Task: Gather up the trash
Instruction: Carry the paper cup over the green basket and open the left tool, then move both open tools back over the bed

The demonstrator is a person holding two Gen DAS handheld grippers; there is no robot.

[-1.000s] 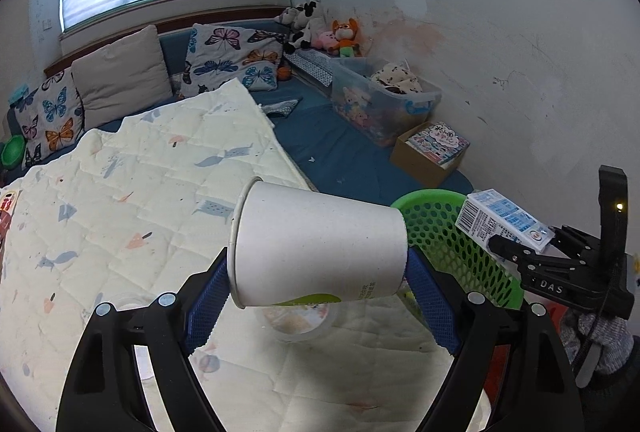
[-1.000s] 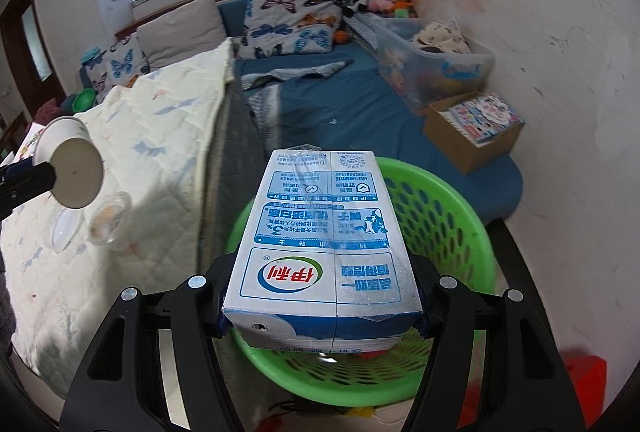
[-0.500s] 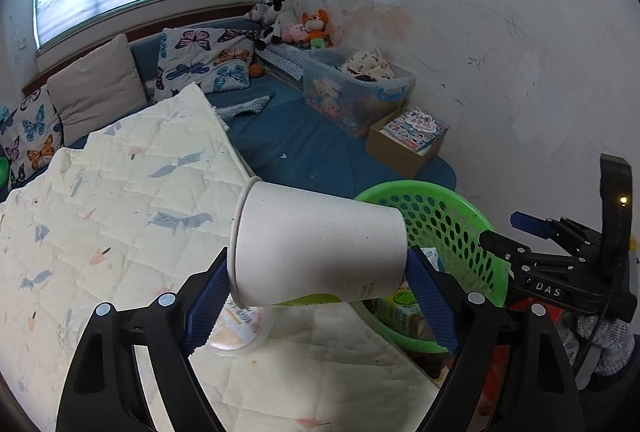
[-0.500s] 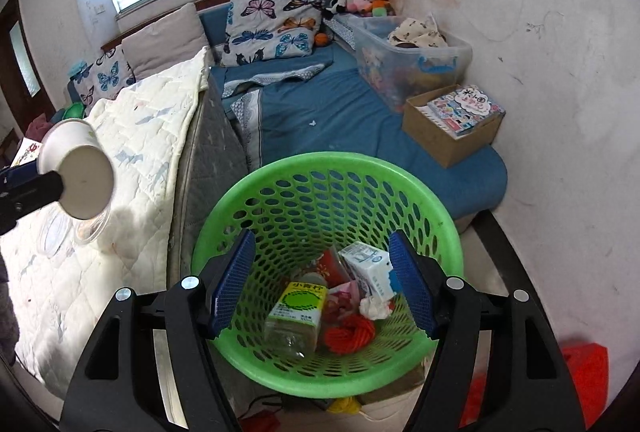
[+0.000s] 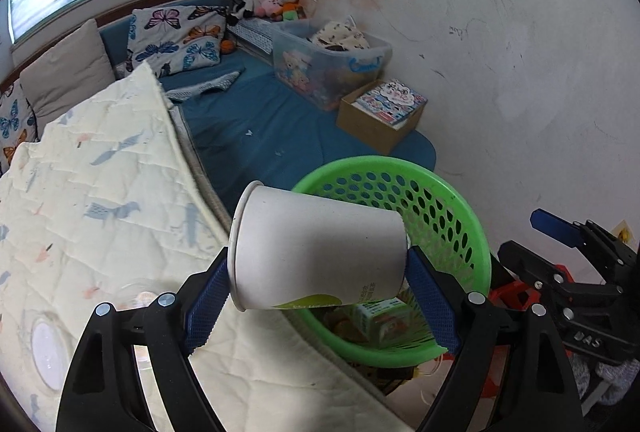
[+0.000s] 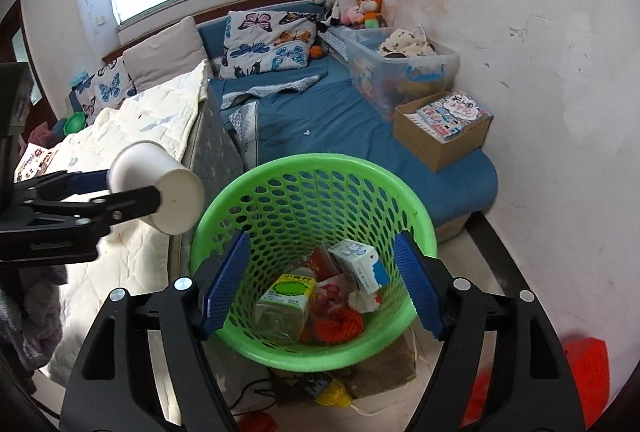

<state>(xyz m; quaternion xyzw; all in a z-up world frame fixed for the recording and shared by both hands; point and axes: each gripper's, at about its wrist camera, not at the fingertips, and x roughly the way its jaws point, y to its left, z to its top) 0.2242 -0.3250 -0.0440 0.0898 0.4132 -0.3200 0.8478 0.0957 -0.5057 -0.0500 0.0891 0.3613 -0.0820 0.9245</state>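
My left gripper (image 5: 316,296) is shut on a white paper cup (image 5: 316,252) lying sideways between its blue pads, just left of the green mesh basket (image 5: 452,212). From the right wrist the same cup (image 6: 160,188) hangs at the basket's left rim (image 6: 208,216). My right gripper (image 6: 320,284) hovers over the basket with its jaws opening and nothing between them. The blue-and-white milk carton (image 6: 360,264) lies inside the basket beside a plastic bottle with a green label (image 6: 286,302), an orange ball of yarn (image 6: 340,326) and crumpled wrappers.
A bed with a cream quilt (image 5: 100,192) fills the left, with a clear lid (image 5: 48,352) on it. A blue mat (image 6: 328,120), a cardboard box of books (image 6: 444,128), a clear storage bin (image 6: 400,72) and the wall (image 6: 540,72) lie behind the basket. A red bag (image 6: 584,372) sits on the floor.
My right gripper let go of the milk carton, which dropped into the basket, and its jaws spread wider. My left gripper carried the cup rightward and down to the basket's rim.
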